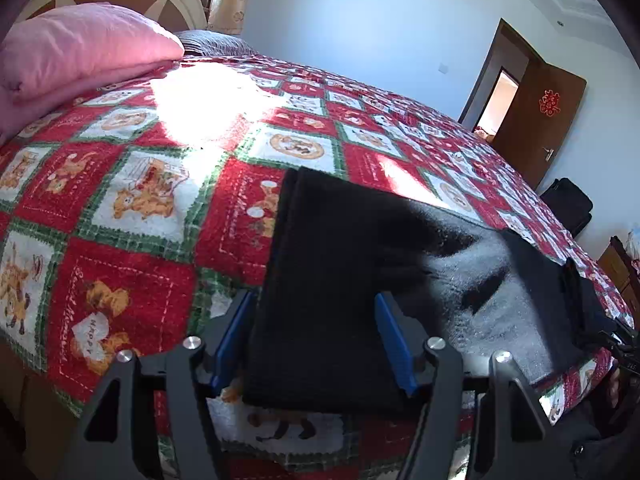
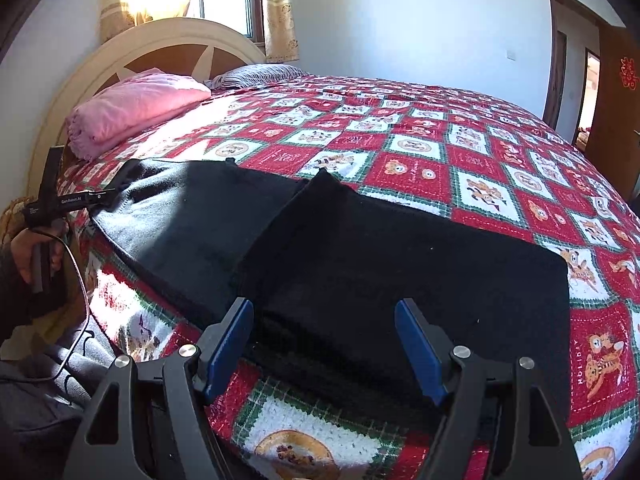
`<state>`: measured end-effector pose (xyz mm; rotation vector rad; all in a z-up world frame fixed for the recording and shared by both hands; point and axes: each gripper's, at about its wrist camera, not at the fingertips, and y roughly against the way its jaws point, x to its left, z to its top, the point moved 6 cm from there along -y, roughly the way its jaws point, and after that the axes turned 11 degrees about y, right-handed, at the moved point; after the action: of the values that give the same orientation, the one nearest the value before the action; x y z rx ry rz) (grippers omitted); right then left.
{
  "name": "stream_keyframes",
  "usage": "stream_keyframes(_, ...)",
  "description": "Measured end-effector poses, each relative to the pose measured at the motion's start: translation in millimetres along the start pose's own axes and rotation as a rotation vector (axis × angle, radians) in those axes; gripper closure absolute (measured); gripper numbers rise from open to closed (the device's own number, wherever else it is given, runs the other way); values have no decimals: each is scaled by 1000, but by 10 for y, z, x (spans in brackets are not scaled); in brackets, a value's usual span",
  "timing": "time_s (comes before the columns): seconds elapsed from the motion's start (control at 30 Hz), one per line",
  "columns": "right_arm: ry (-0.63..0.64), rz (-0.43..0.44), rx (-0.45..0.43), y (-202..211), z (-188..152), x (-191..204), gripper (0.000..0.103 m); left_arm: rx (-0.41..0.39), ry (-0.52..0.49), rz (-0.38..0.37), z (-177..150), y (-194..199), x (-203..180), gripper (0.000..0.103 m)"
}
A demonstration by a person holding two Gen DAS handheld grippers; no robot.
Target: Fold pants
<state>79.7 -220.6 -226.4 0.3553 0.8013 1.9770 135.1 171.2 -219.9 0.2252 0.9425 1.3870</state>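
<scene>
Pants point(image 2: 360, 256) lie black, partly folded, on near edge of bed point(image 2: 460, 152). Left hand-held gripper point(image 1: 316, 344) and right hand-held gripper point(image 2: 324, 344) both spread apart, fingers straddling the near cloth edge.

- A red, white and green checked bedspread point(image 2: 420, 148) with little bear pictures covers the bed, filling the middle of both views.
- A folded pink blanket point(image 1: 80, 48) sits upper left, by the cream arched headboard point(image 2: 160, 36).
- A striped pillow point(image 2: 260, 72) lies just beside it.
- Gold curtains point(image 2: 280, 12) hang at the window, top centre.
- A brown door point(image 1: 536, 120) stands open at right.
</scene>
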Motion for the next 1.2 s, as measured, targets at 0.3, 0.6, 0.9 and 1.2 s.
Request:
stream_keyframes(0.3, 8, -5, 7, -20, -24, 18, 28, 20, 5, -39, -22, 62, 17, 54)
stream_keyframes(0.6, 27, -8, 17, -38, -35, 80, 28, 9, -54, -7, -49, 7, -100, 43)
stream_keyframes(0.9, 22, -15, 19, -44, -42, 72, 28, -16, 71, -143, 15, 204, 40, 82)
stream_keyframes(1.2, 19, -30, 11, -20, -33, 49, 28, -75, 60, -275, 124, 474, -240, 87)
